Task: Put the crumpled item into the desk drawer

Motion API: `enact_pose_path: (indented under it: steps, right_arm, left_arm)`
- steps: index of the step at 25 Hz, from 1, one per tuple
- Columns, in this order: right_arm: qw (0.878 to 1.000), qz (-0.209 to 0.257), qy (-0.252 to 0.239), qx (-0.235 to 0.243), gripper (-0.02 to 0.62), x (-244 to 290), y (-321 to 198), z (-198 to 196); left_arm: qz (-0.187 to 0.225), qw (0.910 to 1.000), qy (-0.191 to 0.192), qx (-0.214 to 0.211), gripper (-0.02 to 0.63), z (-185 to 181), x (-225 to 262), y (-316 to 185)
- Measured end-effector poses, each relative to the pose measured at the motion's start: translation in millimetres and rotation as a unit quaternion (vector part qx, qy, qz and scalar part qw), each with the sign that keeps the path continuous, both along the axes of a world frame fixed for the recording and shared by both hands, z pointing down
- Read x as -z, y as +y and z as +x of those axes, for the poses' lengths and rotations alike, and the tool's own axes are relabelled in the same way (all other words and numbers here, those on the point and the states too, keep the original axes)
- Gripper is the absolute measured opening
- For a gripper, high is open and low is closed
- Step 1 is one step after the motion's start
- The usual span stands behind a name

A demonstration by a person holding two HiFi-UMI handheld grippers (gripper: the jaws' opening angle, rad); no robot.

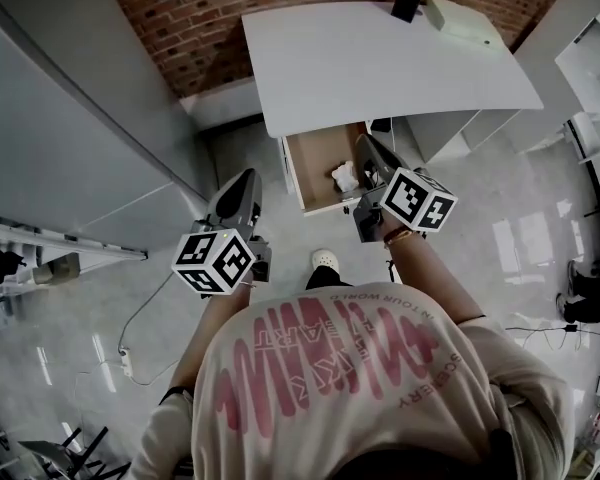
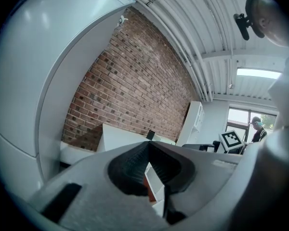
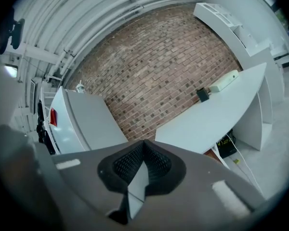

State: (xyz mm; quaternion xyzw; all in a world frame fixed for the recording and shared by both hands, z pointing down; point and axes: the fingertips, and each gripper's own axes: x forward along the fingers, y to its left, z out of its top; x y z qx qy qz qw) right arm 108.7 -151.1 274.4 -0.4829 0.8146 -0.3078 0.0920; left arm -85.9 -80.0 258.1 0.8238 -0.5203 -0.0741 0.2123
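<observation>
The crumpled white item [image 1: 344,176] lies inside the open wooden drawer [image 1: 305,173] under the white desk [image 1: 380,63]. My right gripper [image 1: 364,145] hangs over the drawer's right side, just right of the item; its jaws meet at the tips with nothing between them [image 3: 144,143]. It points up at the desk [image 3: 216,114] and brick wall. My left gripper [image 1: 248,176] is left of the drawer over the floor, apart from it. Its jaws [image 2: 148,146] also touch at the tips and are empty. Neither gripper view shows the item.
A black device [image 1: 406,5] and a long white box [image 1: 460,20] sit at the desk's far edge. A large grey cabinet [image 1: 70,138] stands at the left, white shelving [image 1: 590,58] at the right. A cable [image 1: 140,308] runs along the floor by my shoe [image 1: 324,259].
</observation>
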Motion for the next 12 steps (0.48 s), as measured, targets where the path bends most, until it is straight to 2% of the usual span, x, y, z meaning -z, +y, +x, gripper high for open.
enact_pose_path:
  steps: [6,12]
  right_arm:
    - [0.997,0.062,0.028,0.026,0.008,60,9,-9]
    - [0.989,0.112,0.065,0.071,0.008,97,35,-39]
  left_arm:
    - [0.051,0.9987,0.008,0.005,0.003,-7,41,8]
    - [0.083,0.9964,-0.01,-0.01,0.003,-1,67,26]
